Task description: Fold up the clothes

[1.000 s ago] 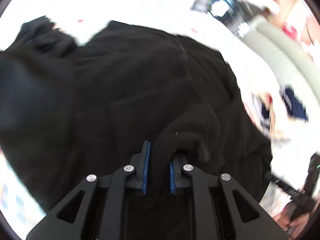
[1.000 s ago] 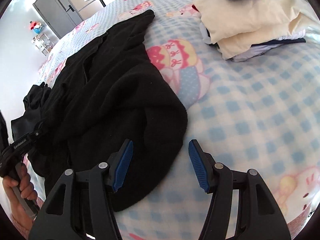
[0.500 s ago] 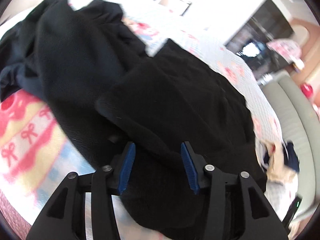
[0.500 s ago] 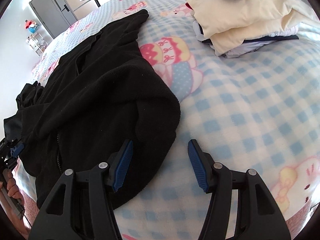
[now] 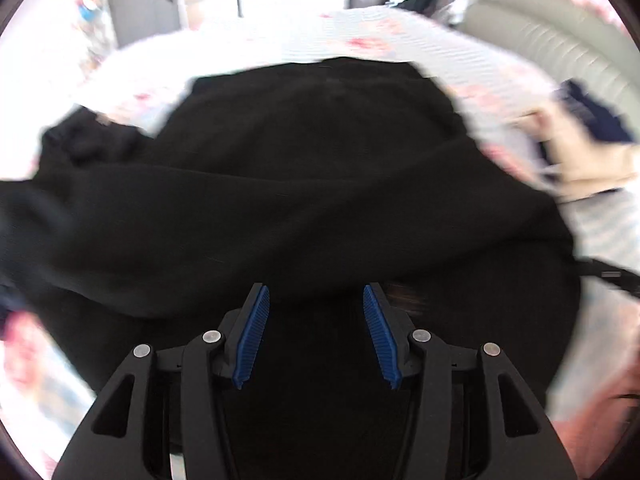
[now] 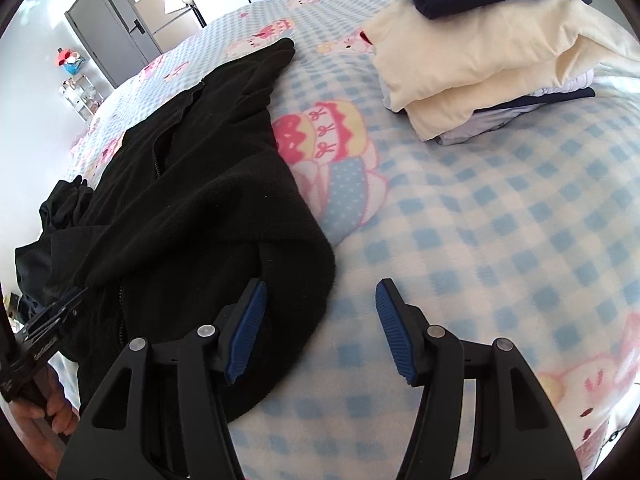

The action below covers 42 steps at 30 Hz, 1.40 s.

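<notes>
Right wrist view: black fleece zip jacket (image 6: 192,208) lies spread on the checked cartoon blanket (image 6: 500,240). Both the right gripper (image 6: 320,332) and left gripper (image 5: 314,336) hang released, grasping nothing. Next, pinch the hem corners evenly, avoiding bunching.

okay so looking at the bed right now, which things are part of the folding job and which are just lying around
In the job:
black fleece jacket
left gripper, open
right gripper, open
stack of folded clothes

Lying about:
dark garment heap
checked blanket
grey cabinet
</notes>
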### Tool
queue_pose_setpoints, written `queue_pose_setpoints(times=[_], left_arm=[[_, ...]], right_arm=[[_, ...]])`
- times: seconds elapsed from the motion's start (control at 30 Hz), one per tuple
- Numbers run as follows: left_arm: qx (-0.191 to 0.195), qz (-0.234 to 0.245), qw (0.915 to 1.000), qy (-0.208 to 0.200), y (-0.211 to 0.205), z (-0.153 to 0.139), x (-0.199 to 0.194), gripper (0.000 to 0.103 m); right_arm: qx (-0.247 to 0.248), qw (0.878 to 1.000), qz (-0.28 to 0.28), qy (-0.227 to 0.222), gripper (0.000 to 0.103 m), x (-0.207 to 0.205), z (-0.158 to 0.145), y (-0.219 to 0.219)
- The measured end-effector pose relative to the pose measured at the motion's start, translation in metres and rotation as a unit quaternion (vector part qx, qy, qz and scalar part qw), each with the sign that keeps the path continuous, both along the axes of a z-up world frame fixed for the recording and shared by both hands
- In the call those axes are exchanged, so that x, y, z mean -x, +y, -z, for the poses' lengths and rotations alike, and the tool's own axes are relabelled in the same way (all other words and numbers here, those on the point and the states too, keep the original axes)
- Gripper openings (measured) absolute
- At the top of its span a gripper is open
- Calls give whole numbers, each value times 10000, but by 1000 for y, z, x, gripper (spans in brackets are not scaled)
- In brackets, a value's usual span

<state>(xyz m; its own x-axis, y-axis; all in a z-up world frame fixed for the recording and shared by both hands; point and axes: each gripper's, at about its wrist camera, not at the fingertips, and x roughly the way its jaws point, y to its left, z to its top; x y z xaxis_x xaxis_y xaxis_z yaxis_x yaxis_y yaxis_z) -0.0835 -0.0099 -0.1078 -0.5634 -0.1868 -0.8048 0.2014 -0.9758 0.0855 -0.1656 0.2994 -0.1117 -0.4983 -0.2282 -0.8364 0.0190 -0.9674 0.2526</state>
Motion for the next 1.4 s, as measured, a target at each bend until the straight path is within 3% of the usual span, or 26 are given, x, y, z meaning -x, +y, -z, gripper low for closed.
queue_pose_setpoints(times=[0.03,0.1,0.27,0.37,0.47,0.57,0.73,0.87,0.9,0.93,1.0,1.1,1.2,1.3,1.37,1.4], left_arm=[[140,-177,9997,-13,-10,0,-1,51],[-88,-464,9989,-45,-39,-1,-8,61],[-378,-819,9959,-12,-93,2,-37,62],[-579,-929,9938,198,-107,-1,-52,62],[57,-514,9986,-139,-100,-3,-48,62],[521,276,9976,-367,-87,-3,-44,62],[1319,1509,9767,-763,-65,9,-19,69],[1607,1969,9633,-862,-47,29,2,67],[1534,1963,9642,-907,-45,32,5,42],[1384,1919,9666,-980,-45,33,9,26],[1156,1790,9726,-934,-43,21,7,11],[363,1797,9819,-484,-48,-19,-8,11],[-523,1857,9810,-215,-59,-57,-9,11],[-1039,1644,9809,-90,-76,-79,13,12],[-1059,999,9884,-431,-101,-65,43,20],[-1067,674,9902,-601,-114,-58,58,37]], right_arm=[[20,10000,-60,-22,58,0,0,3],[47,9998,-192,-57,58,0,1,9],[78,9988,-471,94,59,-4,-15,-8],[265,9943,-1023,159,59,-1,-28,-45],[394,9880,-1492,-78,59,11,-24,-91],[390,9824,-1794,-336,59,16,-14,-128],[502,9803,-1806,-624,59,9,0,-163],[736,9785,-1680,-943,59,-7,14,-167],[668,9798,-1643,-928,59,-8,15,-165],[600,9809,-1606,-914,59,-10,15,-162],[465,9831,-1531,-884,59,-13,15,-156],[331,9863,-1389,-831,59,-13,13,-144],[265,9885,-1246,-809,59,-8,11,-132],[258,9907,-1081,-783,59,1,7,-126],[231,9915,-1076,-696,59,8,1,-129],[162,9921,-1067,-646,59,11,-1,-132]])
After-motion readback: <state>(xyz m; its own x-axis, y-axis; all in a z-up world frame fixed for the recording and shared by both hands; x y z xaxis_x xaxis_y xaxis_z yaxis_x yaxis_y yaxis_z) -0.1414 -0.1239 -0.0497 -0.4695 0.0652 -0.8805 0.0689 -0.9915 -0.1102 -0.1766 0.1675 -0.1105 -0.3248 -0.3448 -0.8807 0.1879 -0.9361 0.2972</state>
